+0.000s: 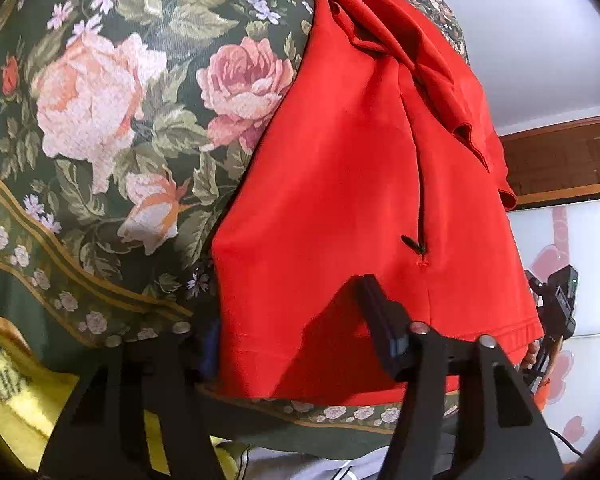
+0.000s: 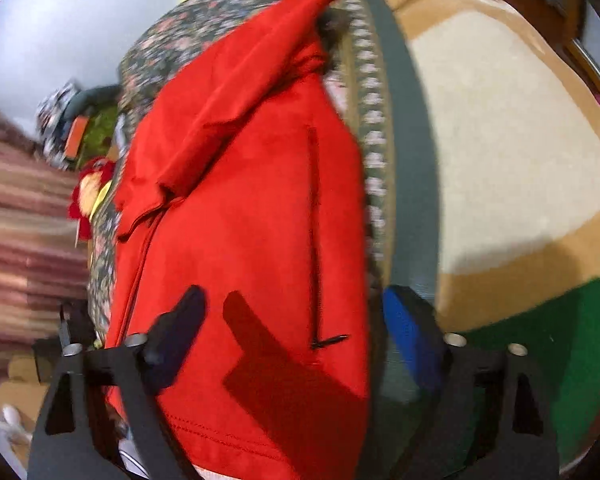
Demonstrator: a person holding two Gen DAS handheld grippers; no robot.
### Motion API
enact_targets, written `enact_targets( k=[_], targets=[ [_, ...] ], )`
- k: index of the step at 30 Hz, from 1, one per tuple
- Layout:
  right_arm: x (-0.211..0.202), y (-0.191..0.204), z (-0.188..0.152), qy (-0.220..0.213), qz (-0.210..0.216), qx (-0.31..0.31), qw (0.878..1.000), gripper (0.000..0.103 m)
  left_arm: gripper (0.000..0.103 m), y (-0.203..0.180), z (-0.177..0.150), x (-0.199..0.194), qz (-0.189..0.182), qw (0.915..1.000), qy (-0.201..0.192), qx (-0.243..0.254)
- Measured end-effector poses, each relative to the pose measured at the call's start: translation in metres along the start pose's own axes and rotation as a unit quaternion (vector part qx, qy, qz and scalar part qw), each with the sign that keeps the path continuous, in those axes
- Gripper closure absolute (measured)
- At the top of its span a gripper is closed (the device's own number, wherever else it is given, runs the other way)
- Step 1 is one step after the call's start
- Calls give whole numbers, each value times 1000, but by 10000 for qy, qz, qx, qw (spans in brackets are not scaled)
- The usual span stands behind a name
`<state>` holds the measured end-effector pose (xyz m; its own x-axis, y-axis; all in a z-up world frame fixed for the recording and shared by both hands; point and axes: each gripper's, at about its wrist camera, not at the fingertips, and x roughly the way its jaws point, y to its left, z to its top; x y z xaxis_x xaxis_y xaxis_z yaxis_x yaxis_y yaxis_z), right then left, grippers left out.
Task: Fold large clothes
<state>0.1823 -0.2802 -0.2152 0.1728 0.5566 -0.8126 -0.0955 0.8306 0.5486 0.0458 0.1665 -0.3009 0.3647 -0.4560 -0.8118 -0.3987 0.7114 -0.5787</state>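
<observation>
A red garment (image 1: 340,184) lies spread on a dark green floral cloth (image 1: 100,100), its upper part folded over in loose creases. A pocket zip with a black pull (image 1: 414,244) runs down it. My left gripper (image 1: 296,336) straddles the hem's left corner, one finger beside the garment's edge and the other on top of the fabric, with the jaws apart. In the right wrist view, which is blurred, the red garment (image 2: 240,200) fills the middle. My right gripper (image 2: 294,338) stands open over the hem's right corner, the blue-padded finger (image 2: 408,340) just off the garment's edge.
A yellow towel (image 1: 16,392) hangs below the cloth's edge at lower left. A black device (image 1: 556,304) sits past the garment's right side. A tan, cream and green blanket (image 2: 500,140) lies right of the cloth's border (image 2: 412,160). Striped fabric (image 2: 20,220) and a red toy (image 2: 92,192) are left.
</observation>
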Motion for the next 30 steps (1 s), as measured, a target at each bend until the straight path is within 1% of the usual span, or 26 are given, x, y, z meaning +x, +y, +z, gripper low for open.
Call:
enact_targets(
  k=[1,2,3,4,5,6,7,8,9,11,15,17,18,20,21,22,23,24,26,27,28,29,30],
  targets=[
    [1,6,-2,26,-17,-141,9999,39,53,-1,0,0,66,10000,-9,34],
    [2,8,-2,33,-95,-212,9997,45,55,-2,1,1,144,9999,-16,77],
    [2,11,-2,8,-185,-278,9994,52,63,-4,2,-1,220,9996,-41,148],
    [2,13,-2,-12,-188,-312,9993,56,89,-6,2,-3,119,9997,-51,206],
    [2,14,-1,-16,-160,-322,9994,67,92,-10,3,-6,44,9997,-33,237],
    [2,14,0,-21,-132,-322,9994,74,92,-13,11,-5,97,9996,-48,275],
    [1,14,1,-29,-85,-322,9994,78,94,-19,12,-6,169,9991,-98,385],
    [0,16,1,-36,-17,-346,9994,85,97,-26,13,-9,162,9986,-155,487],
    [-1,18,3,-73,29,-372,9993,86,98,-33,18,-7,174,9982,-184,536],
    [-3,25,5,-177,5,-465,9988,88,99,-47,23,-10,261,9967,-336,690],
    [-17,39,12,-560,89,-616,9965,88,99,-78,41,-31,198,9915,-807,1006],
    [-23,43,19,-709,181,-645,9952,88,100,-99,54,-47,155,9865,-1122,1182],
    [-26,45,22,-776,210,-654,9946,89,100,-101,59,-52,121,9854,-1186,1214],
    [-31,53,30,-919,275,-704,9929,89,100,-116,72,-65,51,9817,-1413,1276],
    [-33,57,35,-980,288,-740,9920,90,100,-116,77,-80,38,9782,-1589,1335],
    [-35,60,39,-1044,284,-779,9911,90,100,-124,84,-86,69,9751,-1730,1386],
    [-36,63,44,-1099,280,-805,9903,91,100,-121,88,-94,83,9730,-1822,1412],
    [-38,64,47,-1136,285,-817,9897,92,100,-126,96,-99,100,9702,-1948,1438],
    [-41,69,60,-1268,276,-840,9880,93,100,-143,115,-105,153,9635,-2222,1489],
    [-42,72,67,-1337,252,-854,9870,93,100,-144,121,-105,190,9615,-2292,1504],
    [-43,74,74,-1410,208,-855,9861,94,100,-150,133,-106,311,9582,-2418,1500],
    [-44,74,81,-1463,156,-851,9854,98,100,-152,140,-107,398,9563,-2492,1478],
    [-46,74,90,-1571,74,-831,9841,99,100,-153,152,-104,455,9549,-2551,1448]
  ],
)
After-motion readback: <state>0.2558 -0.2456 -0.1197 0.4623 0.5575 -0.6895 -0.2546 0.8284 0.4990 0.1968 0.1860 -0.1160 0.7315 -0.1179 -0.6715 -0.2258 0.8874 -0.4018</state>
